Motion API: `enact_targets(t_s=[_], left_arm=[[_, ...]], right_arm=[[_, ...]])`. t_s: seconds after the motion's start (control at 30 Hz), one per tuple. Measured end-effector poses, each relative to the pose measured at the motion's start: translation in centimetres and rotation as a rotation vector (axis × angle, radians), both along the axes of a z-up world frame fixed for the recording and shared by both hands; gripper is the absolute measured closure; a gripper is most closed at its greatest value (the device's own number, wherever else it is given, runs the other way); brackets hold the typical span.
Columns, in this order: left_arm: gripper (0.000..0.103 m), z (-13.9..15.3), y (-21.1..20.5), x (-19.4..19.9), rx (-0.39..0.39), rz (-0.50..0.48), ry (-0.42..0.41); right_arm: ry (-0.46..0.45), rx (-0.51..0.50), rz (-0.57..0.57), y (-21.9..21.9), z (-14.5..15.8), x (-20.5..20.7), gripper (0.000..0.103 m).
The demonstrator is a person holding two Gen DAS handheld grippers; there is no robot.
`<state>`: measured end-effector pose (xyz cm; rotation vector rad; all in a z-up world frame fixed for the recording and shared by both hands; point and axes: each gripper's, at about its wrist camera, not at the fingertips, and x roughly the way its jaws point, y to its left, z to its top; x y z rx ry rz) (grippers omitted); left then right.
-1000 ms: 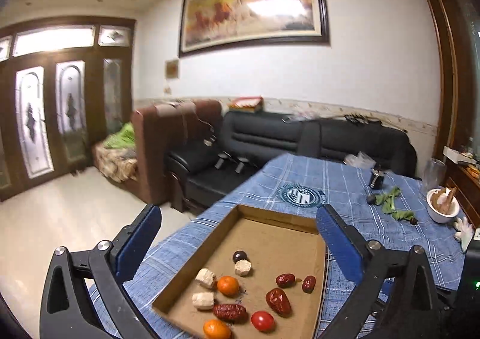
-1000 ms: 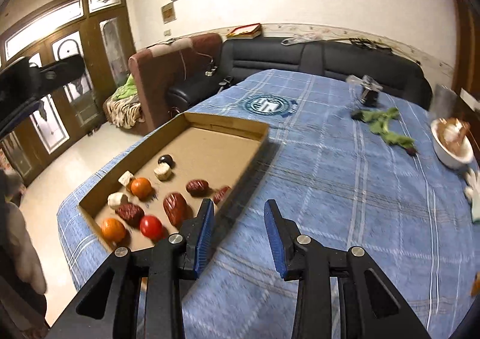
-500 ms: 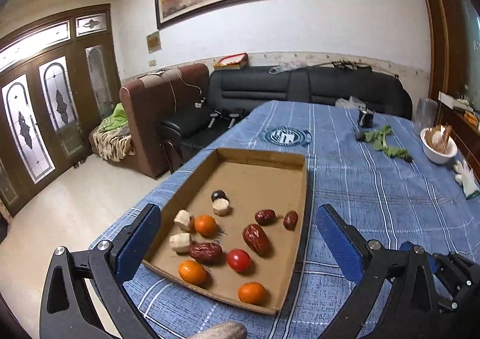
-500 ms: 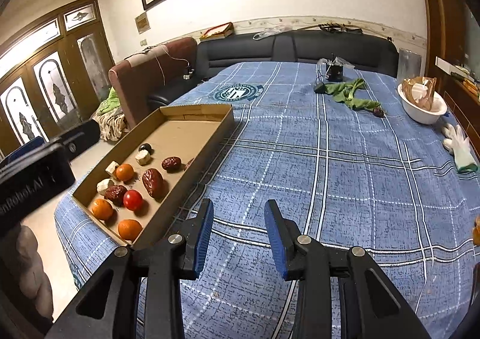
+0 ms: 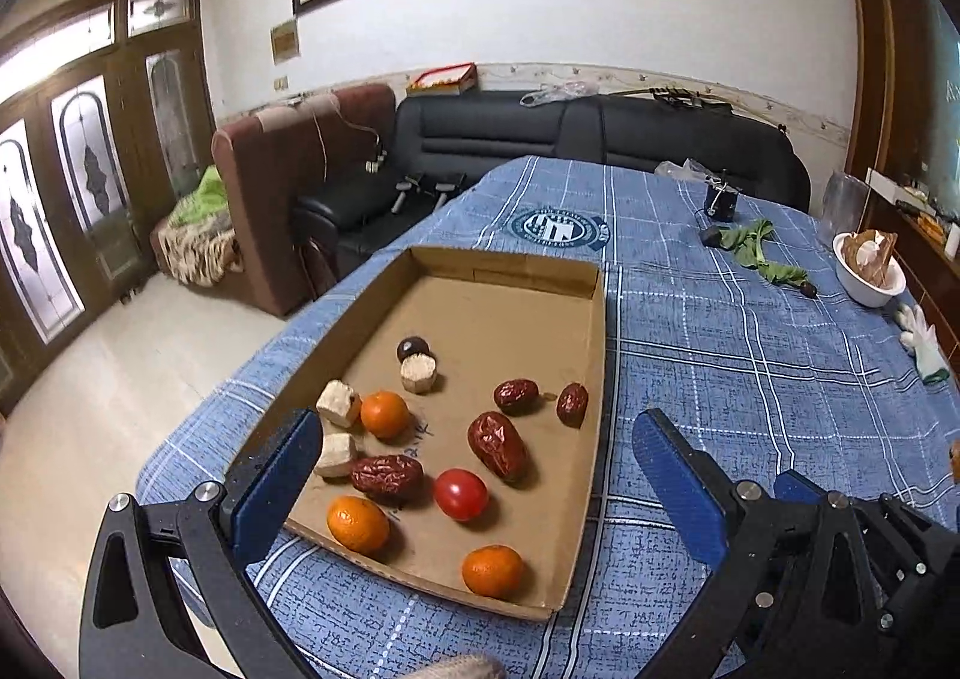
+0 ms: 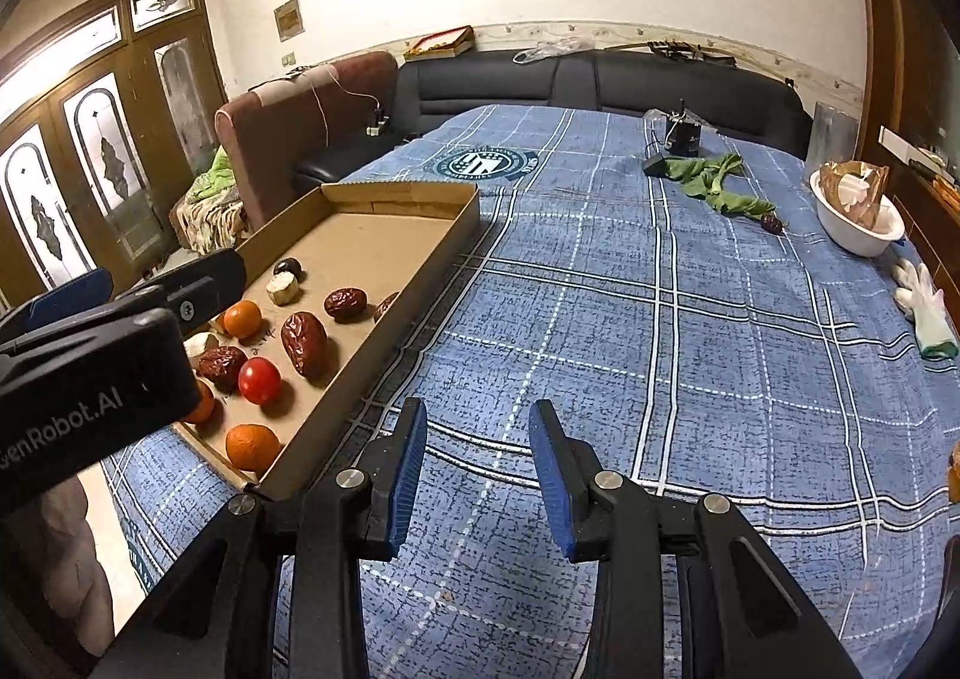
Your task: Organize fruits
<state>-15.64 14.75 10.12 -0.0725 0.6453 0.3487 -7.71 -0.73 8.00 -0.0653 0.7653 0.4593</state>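
A shallow cardboard tray (image 5: 591, 355) lies on the blue checked tablecloth (image 5: 720, 331). In it are three small oranges (image 5: 384, 413), a red tomato (image 5: 460, 493), several red dates (image 5: 498, 445), pale chunks (image 5: 338, 404) and a dark round fruit (image 5: 413, 347). My left gripper (image 5: 474, 475) is open and empty, held above the tray's near end. My right gripper (image 6: 477, 463) is open and empty over bare cloth, right of the tray (image 6: 420, 271). The left gripper's body (image 6: 90, 367) hides part of the tray in the right wrist view.
A white bowl (image 5: 867, 274) with wrappers, a white glove (image 5: 924, 334), green leaves (image 5: 762, 253), a lone date (image 6: 772, 223) and a small dark device (image 5: 720, 202) lie at the far right. Sofas (image 5: 540, 138) stand beyond the table.
Both grippers have pulled back and risen, so more of the tray and table shows. A third orange at the tray's near edge has come into view. Both stay open.
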Motion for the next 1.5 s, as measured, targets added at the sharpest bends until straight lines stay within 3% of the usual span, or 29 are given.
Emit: enact_targets(t_s=[0.33,1.5], left_arm=[[0.000,-0.8,1.6,0.1,-0.081,0.005,0.018],[0.000,-1.9,2.6,0.1,-0.149,-0.006,0.051]], right_arm=[[-0.013,-0.030,0.014,1.3,-0.1,-0.5,0.064],[-0.001,-0.058,0.033,2.6,-0.7,-1.1,0.063]])
